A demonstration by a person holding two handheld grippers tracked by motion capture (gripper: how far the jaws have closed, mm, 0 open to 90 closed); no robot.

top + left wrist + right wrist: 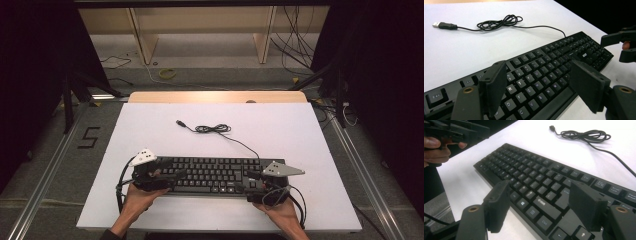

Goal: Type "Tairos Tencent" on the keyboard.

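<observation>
Two grippers flank black keyboard (212, 175): left gripper (537, 87) and right gripper (541, 206), jaws wide, poised over opposite ends for balanced grip on counter (150, 125)

We are seeing open white table (150, 130) lying across the upper half of the board, broken only by the coiled cable (214, 129) at upper centre. The keyboard (212, 175) is spanning the lower middle, with the left gripper (167, 176) and right gripper (250, 181) crowding its two ends. Narrow bare strips are running along the left, right and bottom edges.
</observation>
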